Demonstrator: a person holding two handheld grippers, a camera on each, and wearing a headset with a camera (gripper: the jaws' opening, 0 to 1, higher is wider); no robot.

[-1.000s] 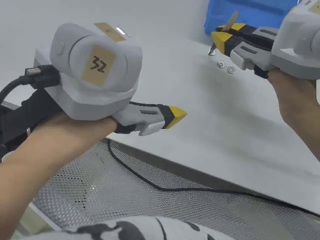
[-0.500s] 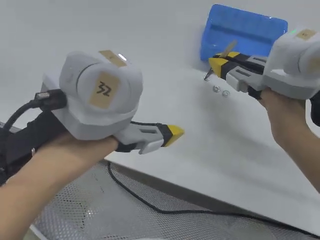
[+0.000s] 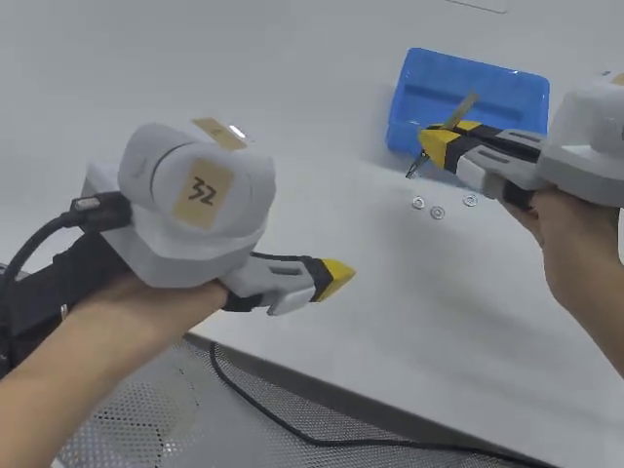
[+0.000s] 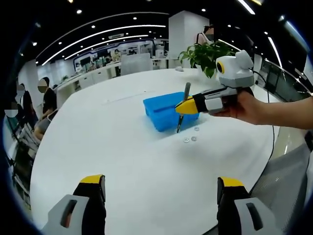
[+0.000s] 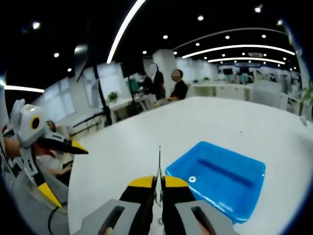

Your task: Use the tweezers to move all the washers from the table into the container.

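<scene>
**Tweezers poised beside container; three washers on the desk**

- The right hand-held gripper (image 3: 437, 146) has its jaws together, clamped on the grey metal tweezers (image 3: 461, 107). The clamp shows plainly in the right gripper view (image 5: 159, 185), where the thin tweezer point (image 5: 159, 161) rises from between the yellow jaw tips.
- The tweezers are tilted, with the handle end over the blue rectangular plastic container (image 3: 487, 93) and the point aimed down just in front of its near wall. Whether the point touches the white desk (image 3: 322, 166) cannot be told.
- Three small silver metal washers (image 3: 437, 212) lie flat on the desk near the front of the container. They sit close together but apart from each other, just beyond the tweezer point on the side away from the container.
- The left gripper view shows the same three washers (image 4: 190, 139) beside the container (image 4: 159, 110), under the right hand-held gripper (image 4: 188, 105) and the tweezers (image 4: 179, 122).
- A fourth silver washer (image 5: 191, 179) lies on the floor of the container (image 5: 230, 188), towards one end.
- The left hand-held gripper (image 3: 331, 278) is held in the air, well apart from the container, over the desk edge farthest from it. Its jaws stand wide apart (image 4: 160, 196) with nothing between them.
</scene>
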